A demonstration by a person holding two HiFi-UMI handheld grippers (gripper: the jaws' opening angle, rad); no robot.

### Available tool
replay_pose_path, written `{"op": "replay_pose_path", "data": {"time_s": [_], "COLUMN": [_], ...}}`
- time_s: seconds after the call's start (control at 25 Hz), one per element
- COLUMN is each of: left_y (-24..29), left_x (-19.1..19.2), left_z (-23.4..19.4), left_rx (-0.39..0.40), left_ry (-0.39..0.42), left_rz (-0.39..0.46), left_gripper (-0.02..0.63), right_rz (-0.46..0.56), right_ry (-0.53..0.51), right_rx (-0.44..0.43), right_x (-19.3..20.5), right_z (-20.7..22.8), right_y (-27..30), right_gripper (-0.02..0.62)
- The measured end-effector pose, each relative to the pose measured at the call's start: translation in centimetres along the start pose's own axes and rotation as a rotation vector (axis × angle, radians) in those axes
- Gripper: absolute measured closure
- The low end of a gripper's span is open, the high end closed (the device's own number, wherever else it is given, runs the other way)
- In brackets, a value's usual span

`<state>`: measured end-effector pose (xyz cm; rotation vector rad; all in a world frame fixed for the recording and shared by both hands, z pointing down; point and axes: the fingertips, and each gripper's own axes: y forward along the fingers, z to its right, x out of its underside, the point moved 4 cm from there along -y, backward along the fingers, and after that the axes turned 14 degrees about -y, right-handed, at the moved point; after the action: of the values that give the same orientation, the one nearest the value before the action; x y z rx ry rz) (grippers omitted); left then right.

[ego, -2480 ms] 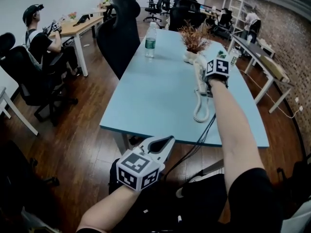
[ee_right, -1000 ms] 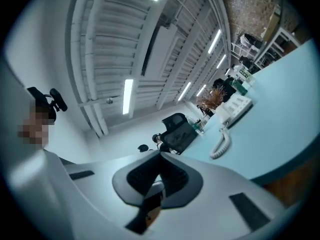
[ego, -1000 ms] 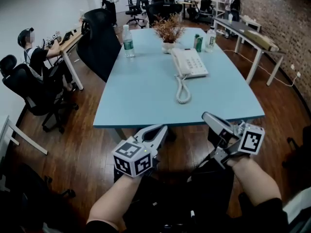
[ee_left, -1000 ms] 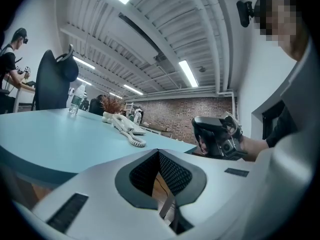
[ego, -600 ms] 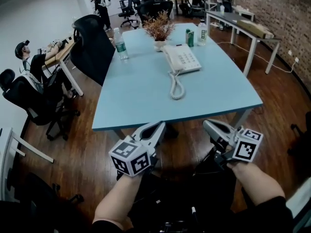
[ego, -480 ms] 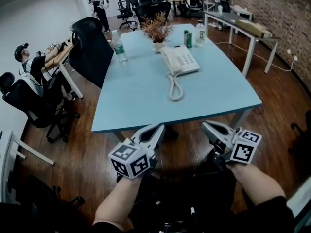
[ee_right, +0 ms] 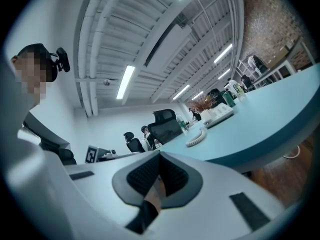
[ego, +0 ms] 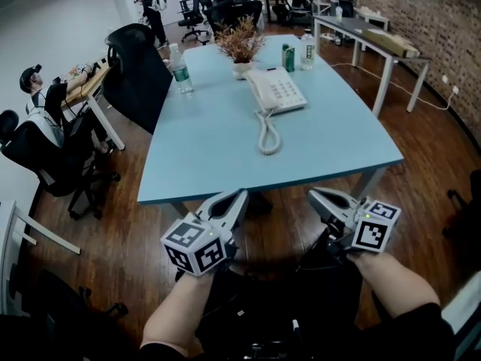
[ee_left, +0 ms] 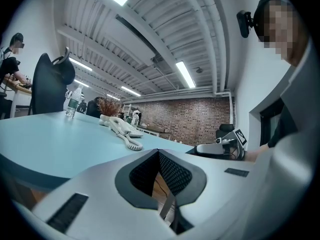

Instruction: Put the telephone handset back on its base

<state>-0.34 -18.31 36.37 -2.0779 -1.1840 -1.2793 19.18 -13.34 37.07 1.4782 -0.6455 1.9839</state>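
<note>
The white telephone (ego: 279, 91) stands on the far half of the light-blue table (ego: 210, 156). Its handset (ego: 258, 98) lies in the cradle along the base's left side, and the coiled cord (ego: 264, 135) trails toward me. Both grippers hang low in front of the table's near edge, well short of the phone. My left gripper (ego: 239, 196) is shut with nothing in it, and so is my right gripper (ego: 314, 195). The left gripper view has the phone (ee_left: 118, 126) far off beyond the shut jaws. In the right gripper view the phone (ee_right: 220, 114) is just as distant.
A water bottle (ego: 178, 69) stands at the table's left, with a potted plant (ego: 239, 46), a green can (ego: 286, 57) and another bottle (ego: 307, 49) behind the phone. A black office chair (ego: 129, 65) stands by the left edge. A seated person (ego: 46, 104) is at the far left.
My right gripper has left the phone and come back below the table's near edge. The handset now lies on its base. Over the last second both grippers have barely moved.
</note>
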Motion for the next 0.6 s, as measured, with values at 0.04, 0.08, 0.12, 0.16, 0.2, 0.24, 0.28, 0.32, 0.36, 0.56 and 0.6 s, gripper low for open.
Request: {"op": "replay_pose_path", "data": {"time_s": [0.04,0.08,0.12,0.16,0.2,0.24,0.28,0.32,0.36,0.56,0.6], "left_y": [0.01,0.04,0.09,0.17,0.25,0.31,0.35,0.36,0.36,0.29,0.3], "left_x": [0.08,0.17,0.27,0.36,0.43,0.48,0.52,0.55,0.56,0.43,0.47], "left_z": [0.05,0.11,0.19,0.29,0.38,0.46,0.49,0.48,0.43,0.11,0.09], "left_rx": [0.0,0.001,0.002,0.004,0.006,0.008,0.009,0.008,0.006,-0.004,-0.005], "left_ry": [0.0,0.001,0.002,0.003,0.005,0.006,0.006,0.006,0.007,0.008,0.007], "left_rz": [-0.001,-0.002,-0.005,-0.01,-0.014,-0.018,-0.021,-0.022,-0.021,-0.014,-0.015], "left_gripper": [0.609,0.609,0.609,0.609,0.609,0.609,0.609,0.609,0.609,0.609,0.609], "right_rz": [-0.003,-0.006,-0.01,-0.014,-0.016,-0.017,-0.017,-0.017,-0.018,-0.018,-0.02], "right_ry": [-0.002,-0.004,-0.004,-0.004,-0.004,-0.004,-0.003,-0.003,-0.004,0.001,0.004], "right_rx": [-0.003,-0.005,-0.006,-0.005,-0.005,-0.005,-0.007,-0.007,-0.005,0.0,-0.001], "right_x": [0.09,0.19,0.28,0.36,0.39,0.37,0.34,0.35,0.36,0.33,0.46], "right_z": [-0.13,-0.25,-0.33,-0.37,-0.4,-0.42,-0.41,-0.35,-0.25,0.06,0.11], "right_y": [0.07,0.13,0.17,0.19,0.21,0.23,0.24,0.24,0.23,0.21,0.15], "right_gripper": [0.589,0.589,0.589,0.589,0.589,0.589,0.589,0.589,0.589,0.589,0.589]}}
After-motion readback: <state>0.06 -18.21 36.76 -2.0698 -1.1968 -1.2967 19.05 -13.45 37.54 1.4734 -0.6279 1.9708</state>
